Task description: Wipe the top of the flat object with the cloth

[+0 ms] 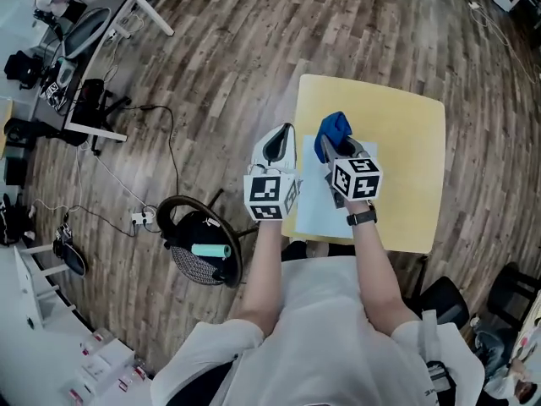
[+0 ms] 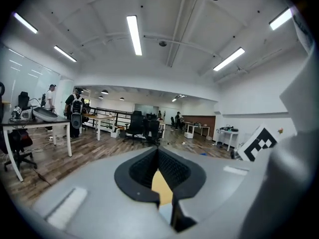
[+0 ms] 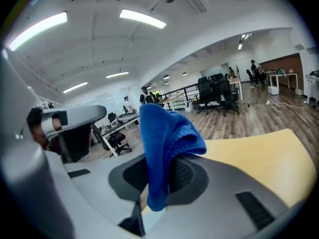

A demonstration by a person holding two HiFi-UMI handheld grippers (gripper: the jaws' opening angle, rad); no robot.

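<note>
Cloth (image 1: 335, 129) of blue, nubby weave stands bunched in your right gripper (image 1: 328, 149), whose dark ribbed pads are clamped on it. From the right gripper view the fabric (image 3: 164, 143) rises in a soft folded hump above the jaws, and one tail hangs down between them. Directly beneath that gripper (image 3: 158, 158) lies the flat object (image 1: 314, 205), a thin, pale rectangular sheet. Its far end runs under the jaws and the cloth, and its near end reaches back towards your wrist. The sheet rests on a smooth, square yellow table (image 1: 406, 167) with rounded corners, and that matte top spreads ahead of the right gripper and off to its right (image 3: 259, 158).

Just to the left of the right gripper, your left gripper (image 1: 286, 132) hovers at the table's left edge. Its smooth grey shell tapers to a point. In the left gripper view its black textured pads meet at the tips (image 2: 158, 151) with nothing pinched, and a sliver of yellow shows through the gap behind them. Beyond both grippers, the wood-plank floor (image 1: 237, 49) stretches away in streaked brown boards.
</note>
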